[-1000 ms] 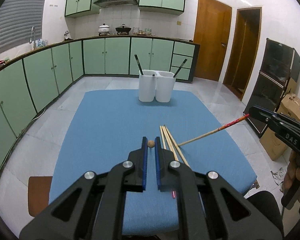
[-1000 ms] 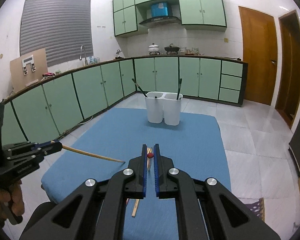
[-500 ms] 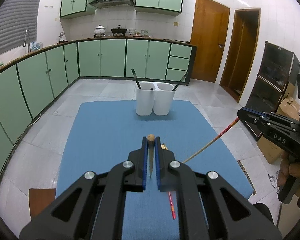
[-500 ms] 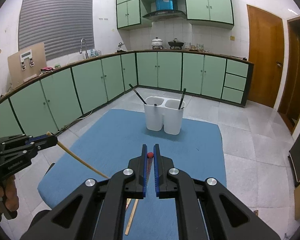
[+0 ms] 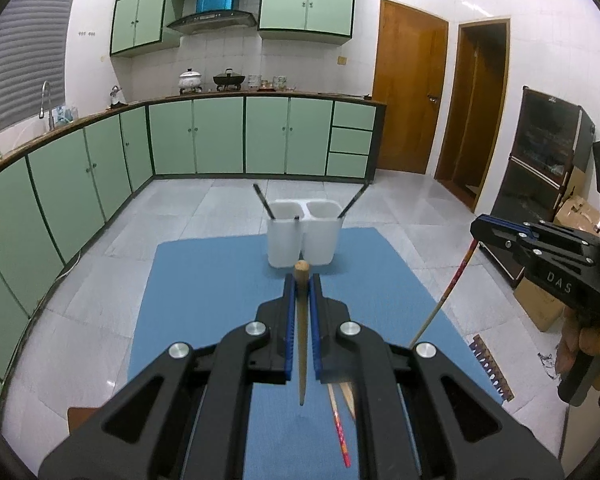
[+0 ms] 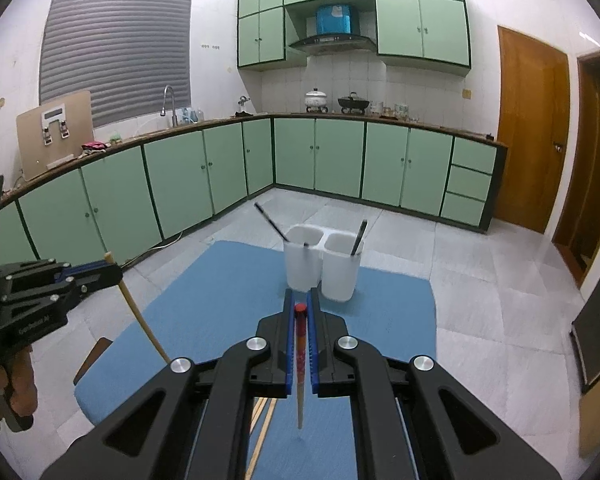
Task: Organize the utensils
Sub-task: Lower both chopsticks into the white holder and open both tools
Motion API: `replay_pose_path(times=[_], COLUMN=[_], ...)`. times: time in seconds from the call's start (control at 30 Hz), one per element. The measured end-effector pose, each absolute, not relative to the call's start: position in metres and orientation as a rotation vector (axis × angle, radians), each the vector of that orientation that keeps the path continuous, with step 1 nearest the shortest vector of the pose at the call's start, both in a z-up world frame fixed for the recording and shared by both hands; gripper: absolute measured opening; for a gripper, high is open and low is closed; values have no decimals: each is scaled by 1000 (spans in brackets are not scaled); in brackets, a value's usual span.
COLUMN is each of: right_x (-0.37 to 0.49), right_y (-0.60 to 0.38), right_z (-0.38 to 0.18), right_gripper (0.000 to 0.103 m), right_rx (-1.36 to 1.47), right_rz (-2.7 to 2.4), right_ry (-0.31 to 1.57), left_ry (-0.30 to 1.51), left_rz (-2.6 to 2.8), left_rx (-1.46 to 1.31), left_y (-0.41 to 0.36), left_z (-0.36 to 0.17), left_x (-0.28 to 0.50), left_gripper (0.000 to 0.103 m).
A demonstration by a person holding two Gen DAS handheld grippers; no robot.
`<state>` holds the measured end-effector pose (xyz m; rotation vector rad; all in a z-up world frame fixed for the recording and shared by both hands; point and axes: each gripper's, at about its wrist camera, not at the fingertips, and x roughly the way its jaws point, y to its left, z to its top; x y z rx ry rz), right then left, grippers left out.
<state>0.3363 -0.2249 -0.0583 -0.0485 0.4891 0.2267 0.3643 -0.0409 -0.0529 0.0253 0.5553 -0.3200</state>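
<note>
My left gripper (image 5: pixel 302 280) is shut on a plain wooden chopstick (image 5: pixel 302 344) that hangs tip-down above the blue mat (image 5: pixel 204 280). My right gripper (image 6: pixel 300 300) is shut on a red-topped patterned chopstick (image 6: pixel 300 360), also hanging tip-down. Each gripper shows in the other's view: the right gripper (image 5: pixel 496 234) with its chopstick (image 5: pixel 452 288), the left gripper (image 6: pixel 100 272) with its chopstick (image 6: pixel 140 316). A white two-cup holder (image 5: pixel 304 240) (image 6: pixel 322 272) stands at the mat's far end with black utensils (image 5: pixel 264 202) leaning in it. Loose chopsticks (image 5: pixel 340 428) (image 6: pixel 262 428) lie on the near mat.
The mat covers a small table with tiled floor on all sides. A brown stool (image 5: pixel 78 416) sits low at the left. Cardboard boxes (image 5: pixel 540 308) and a dark cabinet (image 5: pixel 548 152) stand on the right. Green kitchen cabinets (image 6: pixel 180 184) run along the back and left.
Both grippers have risen and moved toward the holder, each carrying its chopstick. The two chopsticks have come off the mat and now hang steeply instead of slanting low.
</note>
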Motion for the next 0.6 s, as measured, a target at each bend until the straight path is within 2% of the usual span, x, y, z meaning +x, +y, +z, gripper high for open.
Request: replay_pose_path(times=[0.6], right_x=[453], right_y=[-227], right_z=[28], right_gripper=[6], right_rx=[-32], right_rz=[237], right_ry=[435], left_ry=[429], left_rz=[-351], left_rx=[57], left_y=[-74], left_z=[30], left_x=[470], left_gripper=[6])
